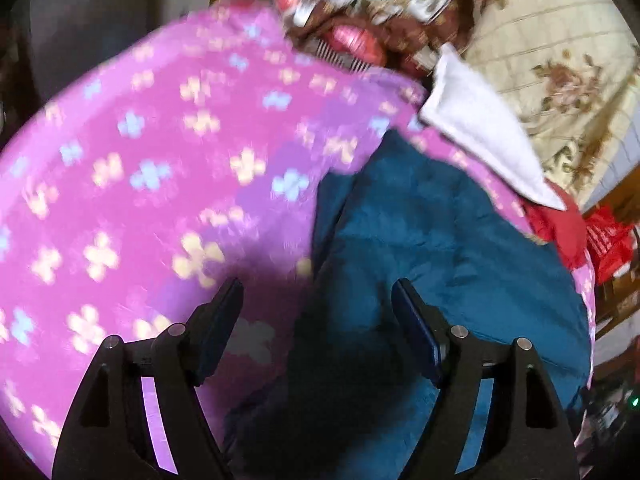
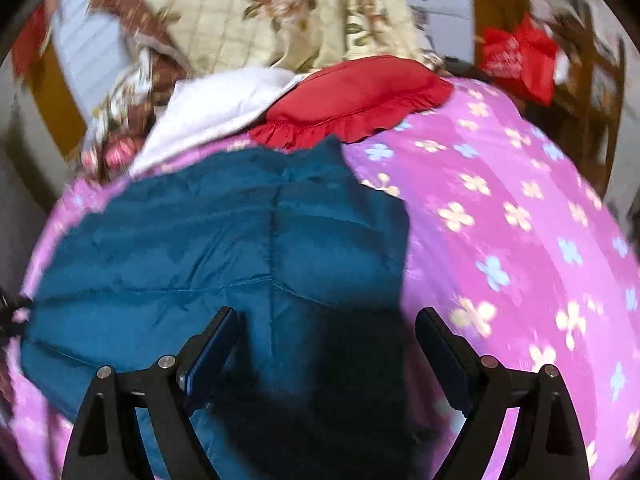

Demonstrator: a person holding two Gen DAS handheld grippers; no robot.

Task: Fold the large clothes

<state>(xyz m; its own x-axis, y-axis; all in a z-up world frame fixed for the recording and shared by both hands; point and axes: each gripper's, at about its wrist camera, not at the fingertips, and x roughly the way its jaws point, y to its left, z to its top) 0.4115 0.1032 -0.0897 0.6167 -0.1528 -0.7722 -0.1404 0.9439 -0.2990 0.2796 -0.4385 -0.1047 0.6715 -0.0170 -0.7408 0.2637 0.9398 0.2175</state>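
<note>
— Fingers first: how do they stand?
— Both pairs are spread wide with nothing between them. The left gripper (image 1: pixel 318 292) hangs over the edge where the teal padded garment (image 1: pixel 432 248) meets the pink flowered bedspread (image 1: pixel 160 152); the right gripper (image 2: pixel 326 320) hangs over the garment's (image 2: pixel 224 232) near part.
— Where does the garment lie?
— Flat on the bedspread (image 2: pixel 500 208), stitched seams showing. Just past its far edge sits a red frilled cushion (image 2: pixel 360 96), touching a white cloth (image 2: pixel 224 108).
— Beyond that?
— A cream floral quilt (image 2: pixel 304 12), and a red bag (image 2: pixel 520 56) off the bed's side.
</note>
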